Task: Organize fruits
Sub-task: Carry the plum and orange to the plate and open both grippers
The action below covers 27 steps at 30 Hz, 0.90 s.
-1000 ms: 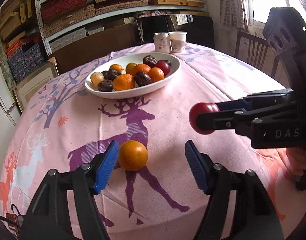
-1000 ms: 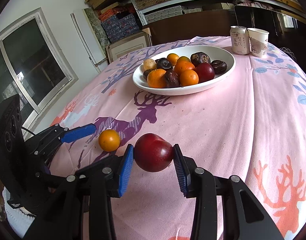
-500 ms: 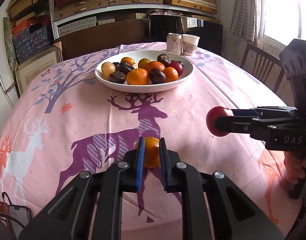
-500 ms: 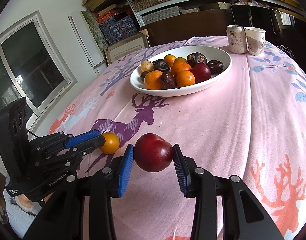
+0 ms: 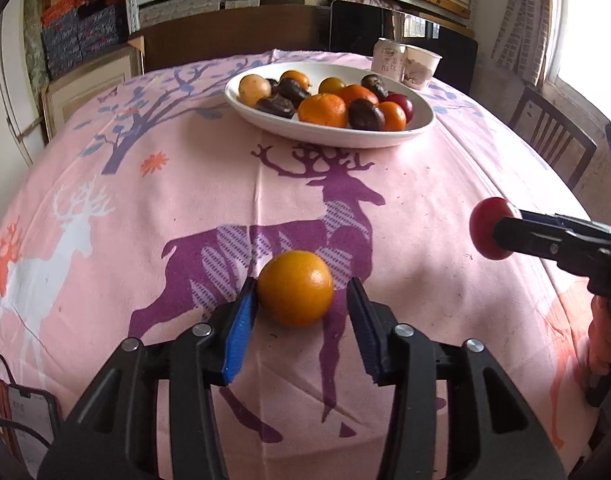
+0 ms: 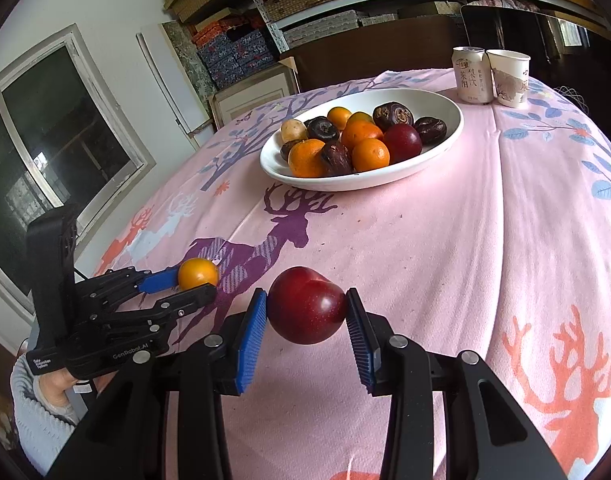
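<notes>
Left wrist view: left gripper (image 5: 301, 316) brackets orange (image 5: 295, 288) at table's near edge, right pad apart, grip unclear. Right gripper (image 6: 305, 320) clamps plum (image 6: 307, 310). Risk: orange rolls off near edge.

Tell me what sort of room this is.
Probably a home dining room that doubles as storage: a table under a pink deer-print tablecloth holds a white fruit bowl, a wooden chair stands beside it, and shelves of stacked boxes line the wall.
</notes>
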{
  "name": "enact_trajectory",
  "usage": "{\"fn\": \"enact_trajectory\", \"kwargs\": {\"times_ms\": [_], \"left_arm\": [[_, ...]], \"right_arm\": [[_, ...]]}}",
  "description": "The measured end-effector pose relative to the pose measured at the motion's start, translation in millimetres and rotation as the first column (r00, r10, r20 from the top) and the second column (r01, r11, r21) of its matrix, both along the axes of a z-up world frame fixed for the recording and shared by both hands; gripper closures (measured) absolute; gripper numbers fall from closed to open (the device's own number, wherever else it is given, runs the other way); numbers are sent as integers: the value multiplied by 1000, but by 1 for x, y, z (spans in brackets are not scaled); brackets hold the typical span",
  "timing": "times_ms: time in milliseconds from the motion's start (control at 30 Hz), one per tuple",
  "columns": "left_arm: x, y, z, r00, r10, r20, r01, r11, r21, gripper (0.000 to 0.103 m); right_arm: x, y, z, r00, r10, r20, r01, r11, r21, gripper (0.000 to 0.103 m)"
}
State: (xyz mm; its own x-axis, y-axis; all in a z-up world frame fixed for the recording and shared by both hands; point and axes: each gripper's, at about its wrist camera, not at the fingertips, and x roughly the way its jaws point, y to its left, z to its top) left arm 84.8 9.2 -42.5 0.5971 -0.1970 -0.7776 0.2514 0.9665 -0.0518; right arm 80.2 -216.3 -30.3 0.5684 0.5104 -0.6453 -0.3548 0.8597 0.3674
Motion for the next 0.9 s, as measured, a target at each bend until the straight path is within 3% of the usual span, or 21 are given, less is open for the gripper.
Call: {"fn": "enact_trajectory", "kwargs": {"times_ms": [67, 233, 367, 567, 700, 900], "left_arm": [[3, 5, 0, 1000, 11, -1, -11, 1000, -20, 66], [-1, -7, 2, 999, -13, 30, 12, 1000, 21, 67], [3, -15, 28, 995, -12, 95, 10, 1000, 20, 67], [58, -50, 87, 963, 9, 269, -33, 996, 84, 67], [106, -62, 94, 954, 60, 293, -85, 994, 74, 67], [160, -60, 66, 967, 93, 237, -106, 993, 44, 67]], "right_arm": [[0, 0, 0, 1000, 3, 0, -3, 1000, 1, 62], [-1, -1, 1, 1000, -1, 3, 1, 1000, 3, 62], [1, -3, 9, 999, -17, 32, 17, 1000, 3, 62], [42, -6, 66, 987, -90, 131, 94, 995, -30, 62], [86, -5, 87, 959, -192, 211, 205, 978, -45, 62], [157, -8, 41, 967, -248, 56, 247, 969, 16, 62]]}}
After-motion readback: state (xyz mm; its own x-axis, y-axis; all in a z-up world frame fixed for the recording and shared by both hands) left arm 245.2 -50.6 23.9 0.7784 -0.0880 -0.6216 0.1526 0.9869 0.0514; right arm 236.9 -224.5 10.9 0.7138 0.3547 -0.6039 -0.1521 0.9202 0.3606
